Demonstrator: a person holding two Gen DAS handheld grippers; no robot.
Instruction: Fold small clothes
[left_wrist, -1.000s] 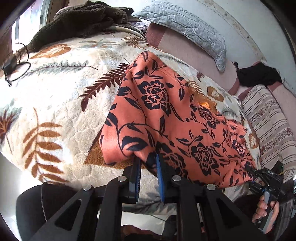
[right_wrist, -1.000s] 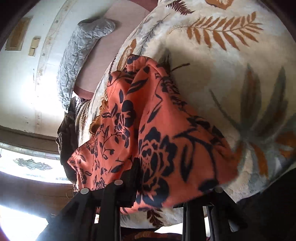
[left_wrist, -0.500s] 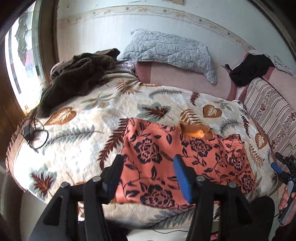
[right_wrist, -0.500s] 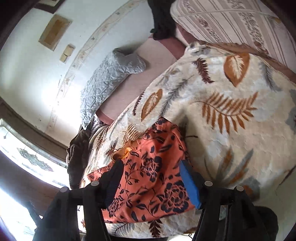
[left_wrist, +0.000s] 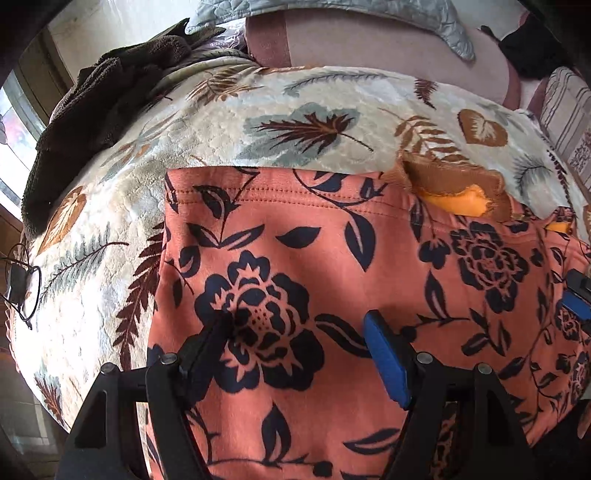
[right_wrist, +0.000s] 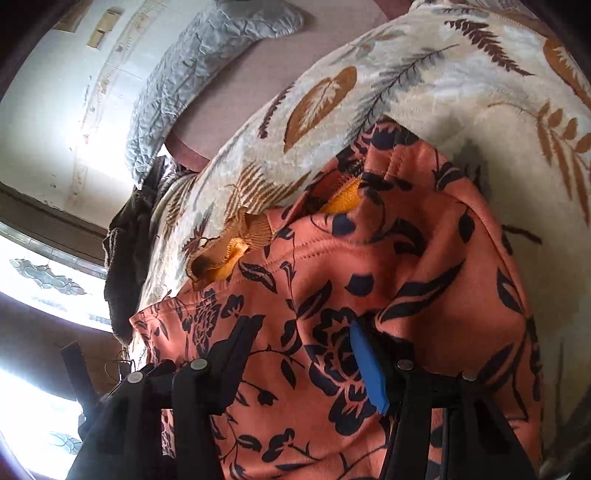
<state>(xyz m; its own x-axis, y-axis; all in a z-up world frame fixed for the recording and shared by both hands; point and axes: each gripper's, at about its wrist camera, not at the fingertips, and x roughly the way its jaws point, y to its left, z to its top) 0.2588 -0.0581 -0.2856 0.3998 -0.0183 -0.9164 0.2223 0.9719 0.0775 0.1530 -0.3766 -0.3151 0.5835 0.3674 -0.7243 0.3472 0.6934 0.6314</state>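
Now both spread hand-held grippers (left_wrist: 299, 332) (right_wrist: 303, 339) hover over soft, floral orange garment (left_wrist: 332, 251).

Bed under cream plush leaf-print blanket (left_wrist: 332, 96); on it flat orange garment with navy floral print (left_wrist: 332, 251), dark brown fleece heap (left_wrist: 99, 92) at far-left corner.

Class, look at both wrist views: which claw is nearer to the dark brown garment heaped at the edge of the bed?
Left. The left claw hovers over the orange floral garment's end nearest the dark brown garment; the right claw is at the opposite end, farther away.
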